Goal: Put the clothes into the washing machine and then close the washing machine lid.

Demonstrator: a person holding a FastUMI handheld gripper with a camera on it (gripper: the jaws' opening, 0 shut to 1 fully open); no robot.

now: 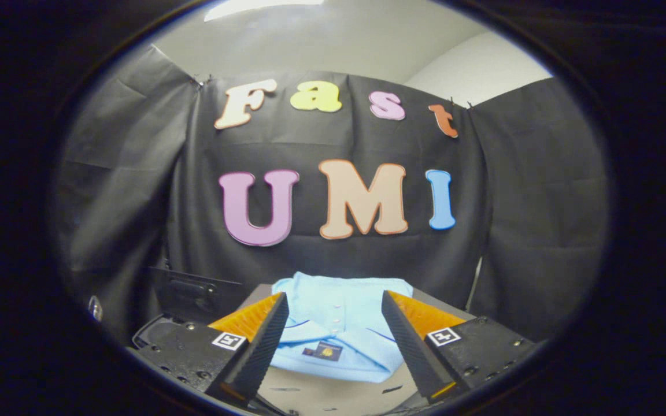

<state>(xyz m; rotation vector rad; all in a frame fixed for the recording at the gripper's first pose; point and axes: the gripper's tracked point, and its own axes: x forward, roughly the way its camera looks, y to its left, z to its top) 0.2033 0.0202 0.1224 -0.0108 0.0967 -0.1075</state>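
Note:
A folded light-blue shirt [339, 323] with small buttons and a dark tag near its collar lies on a pale table top [333, 396]. My gripper [336, 323] hovers over it, open, with the shirt showing in the wide gap between the two fingers [263, 341]. Neither finger touches the cloth as far as I can tell. To the left, behind the left finger, stands a dark raised panel [194, 294] that may be the washing machine's open lid; its drum is hidden.
The black cloth wall [518, 219] hangs close behind the table. A thin pale pole [474, 283] stands at the right of the table. A white wall and ceiling [339, 40] rise above the cloth.

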